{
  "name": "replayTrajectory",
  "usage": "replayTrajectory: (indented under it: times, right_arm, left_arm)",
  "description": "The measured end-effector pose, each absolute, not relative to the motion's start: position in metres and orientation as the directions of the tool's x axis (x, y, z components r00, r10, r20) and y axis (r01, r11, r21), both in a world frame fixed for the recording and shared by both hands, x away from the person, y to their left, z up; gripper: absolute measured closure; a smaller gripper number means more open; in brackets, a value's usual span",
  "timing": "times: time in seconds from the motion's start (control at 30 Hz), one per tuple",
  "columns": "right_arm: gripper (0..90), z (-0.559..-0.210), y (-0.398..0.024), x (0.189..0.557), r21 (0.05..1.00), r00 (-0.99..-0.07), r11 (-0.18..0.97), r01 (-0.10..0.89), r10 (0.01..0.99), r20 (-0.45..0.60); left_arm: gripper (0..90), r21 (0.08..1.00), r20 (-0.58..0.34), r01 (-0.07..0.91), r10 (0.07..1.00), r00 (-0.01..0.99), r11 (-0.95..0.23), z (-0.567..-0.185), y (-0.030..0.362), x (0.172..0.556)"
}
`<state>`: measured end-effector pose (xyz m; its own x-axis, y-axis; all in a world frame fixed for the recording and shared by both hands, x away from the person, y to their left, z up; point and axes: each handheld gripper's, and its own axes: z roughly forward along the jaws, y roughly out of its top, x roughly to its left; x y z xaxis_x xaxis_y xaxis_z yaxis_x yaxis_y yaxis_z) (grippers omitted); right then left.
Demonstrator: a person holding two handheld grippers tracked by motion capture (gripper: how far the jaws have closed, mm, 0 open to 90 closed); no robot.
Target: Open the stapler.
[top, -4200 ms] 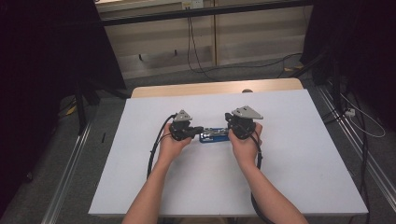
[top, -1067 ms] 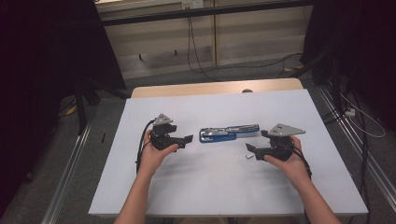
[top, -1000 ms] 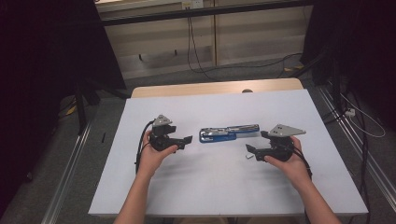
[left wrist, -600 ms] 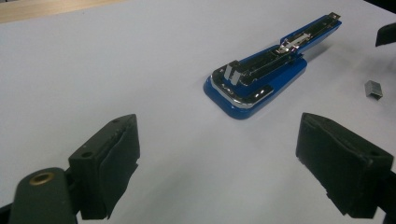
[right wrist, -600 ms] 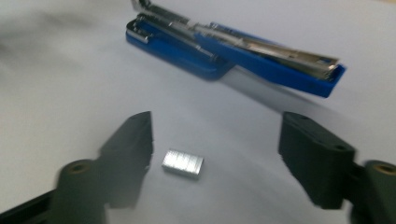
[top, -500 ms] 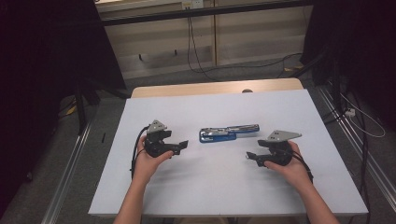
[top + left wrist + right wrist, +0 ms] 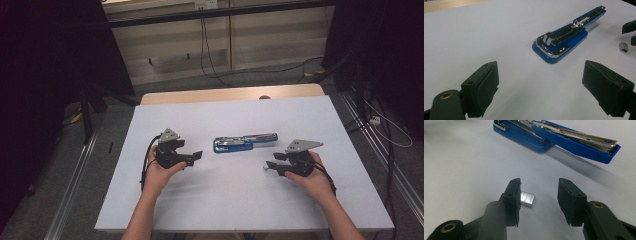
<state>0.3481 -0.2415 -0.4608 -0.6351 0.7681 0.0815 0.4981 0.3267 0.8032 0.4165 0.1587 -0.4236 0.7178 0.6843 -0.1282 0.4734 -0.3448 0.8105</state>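
On the white desk (image 7: 220,200), the right gripper (image 7: 539,192), jaws just narrowing yet not pinching, straddles a staple block (image 7: 527,199) beside one jaw, the left gripper (image 7: 541,82) gapes empty, and the opened blue stapler (image 7: 244,142) lies beyond, between them.

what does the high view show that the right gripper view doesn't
The high view takes in the whole white table, both forearms, the left gripper with its jaws wide apart, the wooden strip at the far edge and the cabled floor. The right gripper view adds close detail: the block of staples lying on the table between the right gripper jaws, which have just been closing, pads not yet pressing on it. Both show the opened blue stapler and the white tabletop.
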Motion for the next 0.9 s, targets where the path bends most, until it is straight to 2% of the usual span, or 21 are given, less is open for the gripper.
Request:
replayTrajectory:
  times: [0.53,0.63,0.9]
  right_arm:
    - [53.5,-0.466,-0.227,0.352,0.761,-0.693,0.416,0.498,0.719,0.06]
    - [57.6,-0.466,-0.222,0.353,0.757,-0.703,0.437,0.486,0.71,0.042]
    - [58.4,-0.466,-0.227,0.353,0.759,-0.696,0.422,0.496,0.715,0.058]
  left_arm:
    - [14.3,0.808,-0.133,0.475,0.677,0.724,-0.349,-0.423,0.158,0.416]
    - [14.3,0.812,-0.138,0.476,0.682,0.718,-0.338,-0.423,0.159,0.416]
    - [14.4,0.804,-0.134,0.48,0.68,0.721,-0.351,-0.424,0.158,0.416]
